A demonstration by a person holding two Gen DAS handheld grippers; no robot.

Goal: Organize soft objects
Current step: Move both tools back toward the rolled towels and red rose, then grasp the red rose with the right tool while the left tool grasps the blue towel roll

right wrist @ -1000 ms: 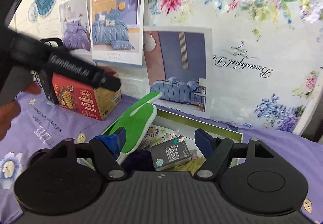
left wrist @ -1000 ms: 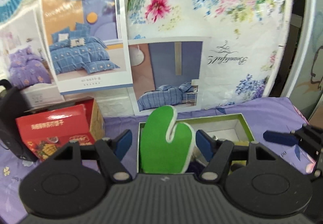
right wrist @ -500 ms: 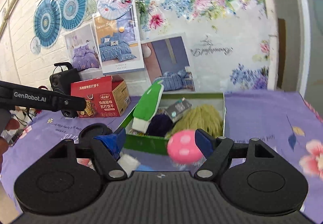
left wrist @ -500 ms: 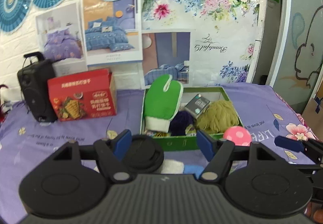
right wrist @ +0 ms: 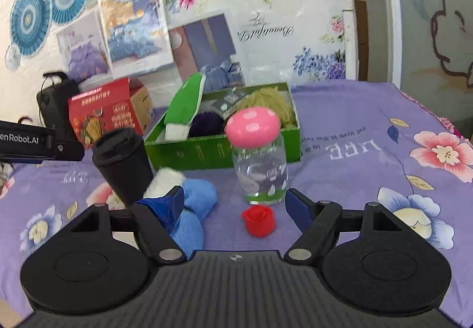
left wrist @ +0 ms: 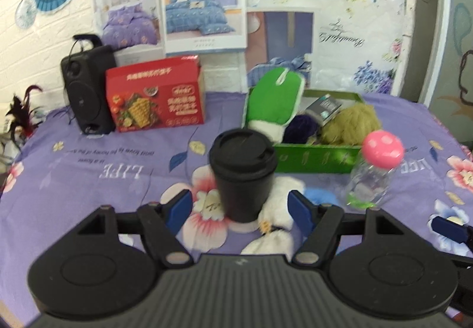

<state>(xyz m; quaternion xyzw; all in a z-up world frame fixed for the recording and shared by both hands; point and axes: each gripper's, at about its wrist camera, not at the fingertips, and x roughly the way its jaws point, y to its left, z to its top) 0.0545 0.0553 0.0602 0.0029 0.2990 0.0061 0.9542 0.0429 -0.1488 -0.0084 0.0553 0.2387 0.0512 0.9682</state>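
Both grippers, the left gripper and the right gripper, are hovering wide apart and empty over the purple cloth, while the green mitt is leaning in the green box and a blue towel is lying beside the black cup.

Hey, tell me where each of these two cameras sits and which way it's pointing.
Left wrist: on the left hand-held gripper, facing the wall across the black cup; own open fingers show, plus the other gripper's tip.
Right wrist: on the right hand-held gripper, facing the mushroom-lid jar and red rose; own open fingers show, plus the left gripper's arm.
Shared: cup, jar, green box.
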